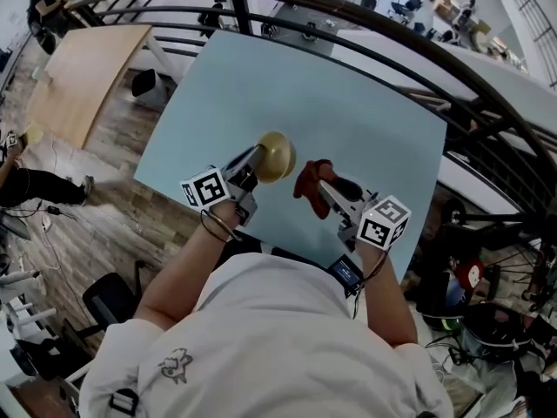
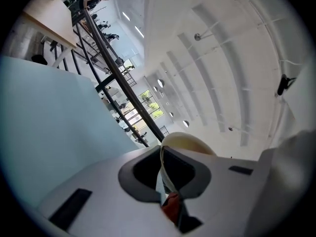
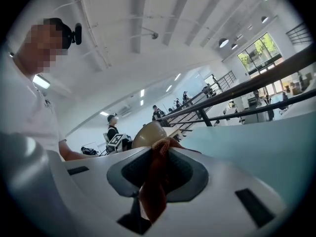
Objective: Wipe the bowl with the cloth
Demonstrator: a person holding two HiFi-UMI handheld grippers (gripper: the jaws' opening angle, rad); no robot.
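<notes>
Beyond the person's white shirt (image 1: 261,320), the left gripper (image 1: 258,157) had its fingers clamped on the bowl (image 1: 278,155) rim, seemingly steadying it over the table (image 1: 348,103) for the right gripper (image 1: 324,184), whose fingers pinched the red cloth (image 1: 306,181) just beside.

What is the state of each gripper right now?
Left gripper: closed on the rim of the bowl.
Right gripper: closed on the red cloth.

Forearms (image 1: 178,268) reach forward — left gripper (image 1: 258,157) and right gripper (image 1: 322,179) clamped tight, angled inward.
</notes>
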